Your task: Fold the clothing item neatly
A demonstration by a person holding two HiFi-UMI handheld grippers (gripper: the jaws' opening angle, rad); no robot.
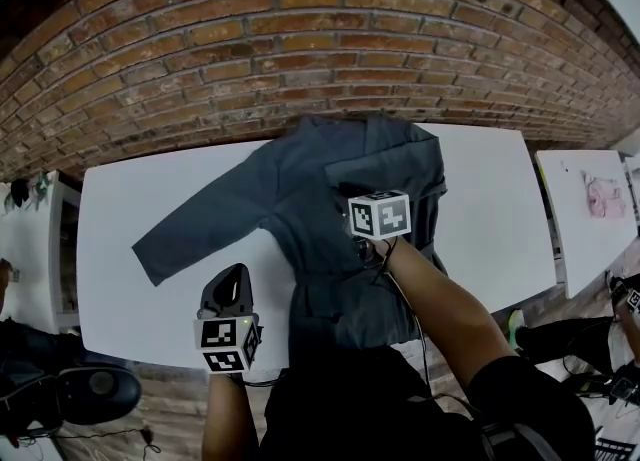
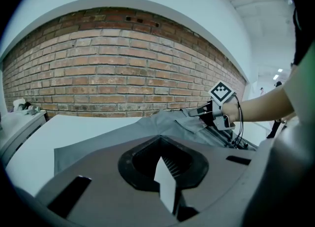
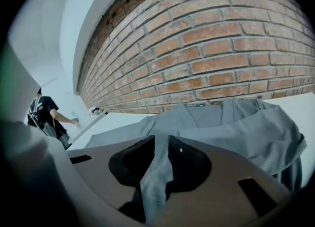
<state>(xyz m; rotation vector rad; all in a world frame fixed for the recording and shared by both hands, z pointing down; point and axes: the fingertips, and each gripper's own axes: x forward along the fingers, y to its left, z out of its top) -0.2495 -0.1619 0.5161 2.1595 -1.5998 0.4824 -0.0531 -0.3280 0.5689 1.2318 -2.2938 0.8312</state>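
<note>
A grey long-sleeved shirt (image 1: 330, 199) lies on the white table (image 1: 130, 199), one sleeve (image 1: 200, 224) stretched out to the left and the other side folded in over the body. My right gripper (image 1: 360, 239) rests on the middle of the shirt. In the right gripper view a strip of the grey cloth (image 3: 155, 181) runs through the gap of this gripper (image 3: 160, 172), whose jaws stand apart. My left gripper (image 1: 228, 279) hovers over bare table just left of the hem. It (image 2: 165, 172) is shut with nothing in it and faces the shirt (image 2: 167, 125) and the right gripper (image 2: 196, 113).
A brick wall (image 1: 300, 49) runs behind the table. A second white table (image 1: 585, 239) with a pink item (image 1: 603, 194) stands to the right. A black chair (image 1: 70, 394) sits at the lower left. A person (image 3: 44, 115) stands far off beside another table.
</note>
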